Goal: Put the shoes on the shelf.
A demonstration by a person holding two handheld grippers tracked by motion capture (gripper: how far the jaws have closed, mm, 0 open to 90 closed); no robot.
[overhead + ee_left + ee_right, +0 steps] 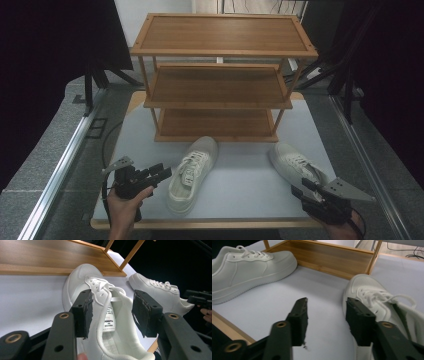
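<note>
- The left claw [159,175] is sitting at the near left of the desk [240,185], held in a hand [125,202], with its jaws pointing sideways toward the left shoe [192,175]
- In the left gripper view the left claw [112,312] is standing released, its two black jaws spread wide; the left shoe [100,315] is showing between and beyond them, and the pads are not pressing on it
- The left shoe, a white lace-up sneaker, is lying on the desk just in front of the wooden rack [220,75], with its toe aiming at the bottom shelf and its heel pointing toward the near edge of the desk
- The wooden rack, with three shelves, is standing at the far middle of the desk
- The right shoe [297,162], the matching white sneaker, is lying right of the left shoe and well apart from it, near the rack's front right leg; it is resting slanted, toe toward the rack
- The right claw [302,192] is hovering at the near right corner of the desk, just by the heel of the right shoe
- In the right gripper view the right claw [325,315] is standing released, nothing between its jaws but bare desk; one shoe [382,305] is lying close to one jaw and the other shoe [249,270] is lying farther off
</note>
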